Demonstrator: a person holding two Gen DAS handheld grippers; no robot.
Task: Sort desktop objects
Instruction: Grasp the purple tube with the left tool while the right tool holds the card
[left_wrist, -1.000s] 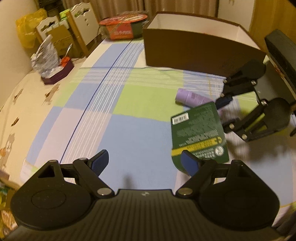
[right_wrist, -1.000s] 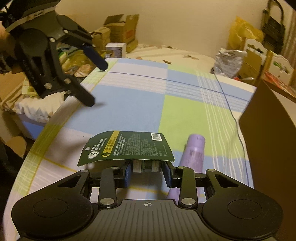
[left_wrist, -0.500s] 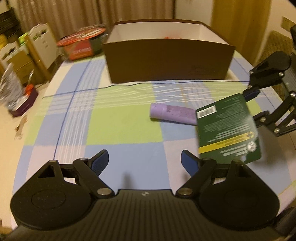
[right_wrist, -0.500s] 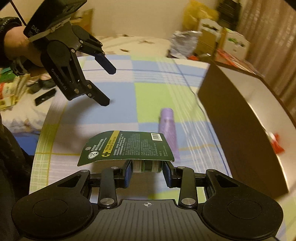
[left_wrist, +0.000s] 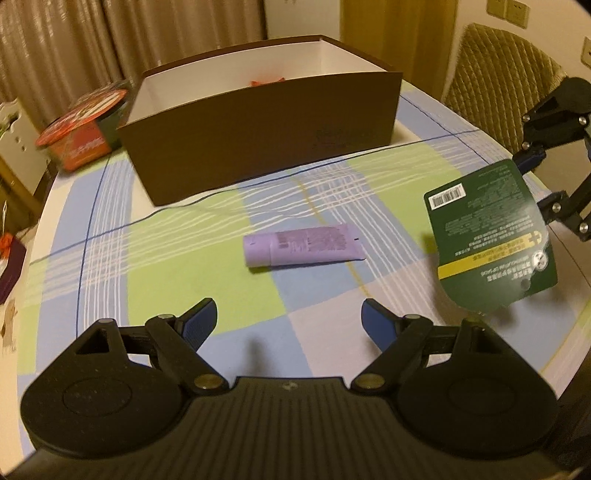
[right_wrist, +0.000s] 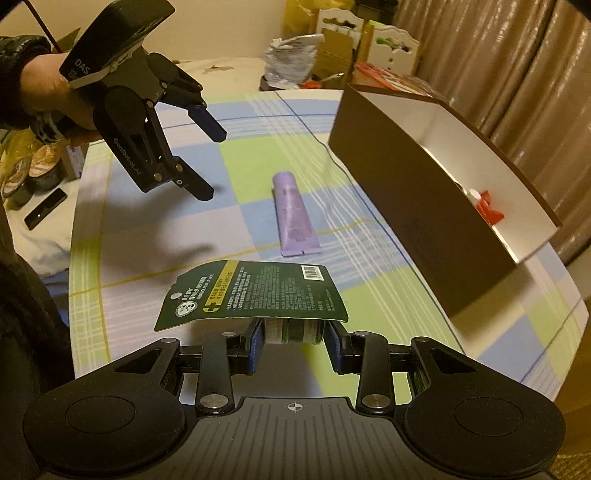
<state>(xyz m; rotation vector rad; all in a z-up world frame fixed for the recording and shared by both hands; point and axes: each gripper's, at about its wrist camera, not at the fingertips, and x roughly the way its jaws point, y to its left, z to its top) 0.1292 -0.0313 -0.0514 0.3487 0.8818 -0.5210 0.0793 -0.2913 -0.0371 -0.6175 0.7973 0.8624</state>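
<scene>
Right gripper (right_wrist: 294, 334) clenches a glossy green cardboard blister pack (right_wrist: 255, 290); left gripper (left_wrist: 288, 319) gapes empty above a soft lilac tube (left_wrist: 301, 245) on checked cloth (left_wrist: 155, 266).

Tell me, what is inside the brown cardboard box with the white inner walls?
Inside the brown cardboard box a small red object with a white bit lies against the near wall. That near wall hides most of the floor, so more may lie there.

The left tool (right_wrist: 212, 162) hangs in the air, fingers spread wide; the right tool (right_wrist: 294, 341) is clamped, raised off the bench.
</scene>
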